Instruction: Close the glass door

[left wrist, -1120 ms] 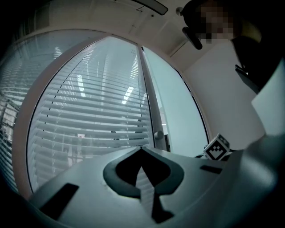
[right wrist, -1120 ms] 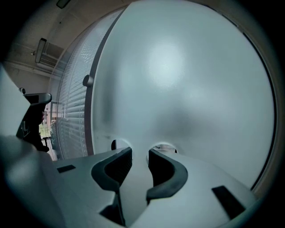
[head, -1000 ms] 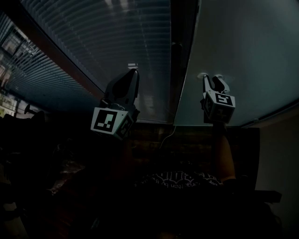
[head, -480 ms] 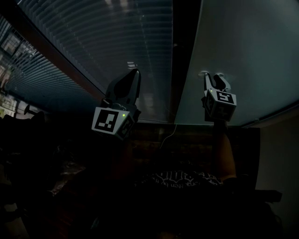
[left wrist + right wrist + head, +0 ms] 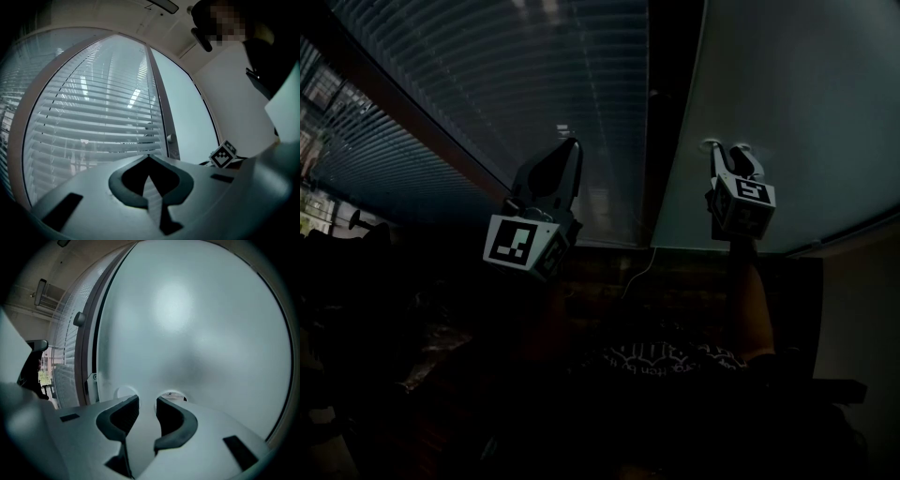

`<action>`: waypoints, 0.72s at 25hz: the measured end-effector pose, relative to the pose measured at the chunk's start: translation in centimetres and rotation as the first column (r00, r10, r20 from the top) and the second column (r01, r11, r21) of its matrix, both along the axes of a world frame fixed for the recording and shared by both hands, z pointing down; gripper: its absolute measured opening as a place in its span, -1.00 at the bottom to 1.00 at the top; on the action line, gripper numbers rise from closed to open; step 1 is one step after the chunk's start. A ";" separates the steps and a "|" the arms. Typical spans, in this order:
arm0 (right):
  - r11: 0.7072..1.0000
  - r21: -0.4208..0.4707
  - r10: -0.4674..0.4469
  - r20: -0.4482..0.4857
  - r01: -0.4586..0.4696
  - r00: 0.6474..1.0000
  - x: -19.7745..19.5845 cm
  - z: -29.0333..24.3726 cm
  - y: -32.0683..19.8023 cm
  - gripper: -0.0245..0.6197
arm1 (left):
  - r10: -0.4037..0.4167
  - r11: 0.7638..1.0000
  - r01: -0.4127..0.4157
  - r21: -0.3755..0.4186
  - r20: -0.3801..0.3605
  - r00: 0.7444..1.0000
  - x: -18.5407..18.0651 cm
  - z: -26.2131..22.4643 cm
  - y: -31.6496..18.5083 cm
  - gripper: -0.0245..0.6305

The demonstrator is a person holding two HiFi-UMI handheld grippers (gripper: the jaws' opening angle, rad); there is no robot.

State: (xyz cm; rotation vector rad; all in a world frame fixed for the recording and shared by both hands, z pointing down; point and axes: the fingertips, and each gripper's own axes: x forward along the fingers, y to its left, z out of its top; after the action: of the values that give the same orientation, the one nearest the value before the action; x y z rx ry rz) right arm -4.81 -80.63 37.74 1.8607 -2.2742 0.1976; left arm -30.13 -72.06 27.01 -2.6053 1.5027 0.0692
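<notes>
Right tool (image 5: 147, 399): jaws a little apart, tips set against the frosted glass door (image 5: 197, 324), one beside each of two round fittings (image 5: 171, 394) on the pane. Nothing is plainly pinched between them; only frosted glass shows in the gap.

Left tool (image 5: 149, 157): jaws pressed together, empty, held up before the slatted blinds (image 5: 93, 117), apart from the door.

Glass door: upright, directly ahead of the right tool, its near edge just beside the dark door frame (image 5: 86, 348). Whether it is fully seated cannot be told.

Step in hand (judged): contact with the pane at the fittings, ready for the closing push or pull.

Next move calls for: steady pressure along the door's travel toward the frame, with the tips kept on the fittings so that they do not skid on smooth glass.
</notes>
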 end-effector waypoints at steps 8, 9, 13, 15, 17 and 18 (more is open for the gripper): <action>1.000 -0.001 0.011 0.000 -0.011 1.000 0.2 -0.2 -0.5 -0.58 | -0.003 1.000 0.003 0.004 0.000 1.000 -0.3 -0.1 0.0 -0.92; 1.000 -0.001 0.013 0.001 -0.013 1.000 0.2 -0.2 -0.5 -0.58 | -0.004 1.000 0.004 0.004 -0.001 1.000 -0.4 -0.2 0.0 -0.92; 1.000 -0.002 0.017 0.001 -0.017 1.000 0.2 -0.2 -0.6 -0.58 | -0.008 1.000 0.008 0.005 -0.005 1.000 -0.7 -0.3 0.0 -0.92; 1.000 -0.001 0.018 0.003 -0.018 1.000 0.1 -0.3 -0.7 -0.58 | -0.009 1.000 0.009 0.008 -0.005 1.000 -0.8 -0.4 0.0 -0.92; 1.000 0.001 0.019 0.004 -0.019 1.000 0.1 -0.3 -0.7 -0.57 | -0.008 1.000 0.008 0.010 -0.005 1.000 -0.8 -0.5 0.0 -0.92; 1.000 0.000 0.019 0.004 -0.019 1.000 0.1 -0.4 -0.6 -0.57 | -0.007 1.000 0.007 0.011 -0.004 1.000 -0.8 -0.6 0.0 -0.92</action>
State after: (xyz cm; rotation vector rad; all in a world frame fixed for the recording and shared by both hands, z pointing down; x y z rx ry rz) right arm -4.68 -81.26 37.34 1.8843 -2.2604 0.2039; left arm -30.96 -72.06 26.46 -2.5931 1.5088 0.0816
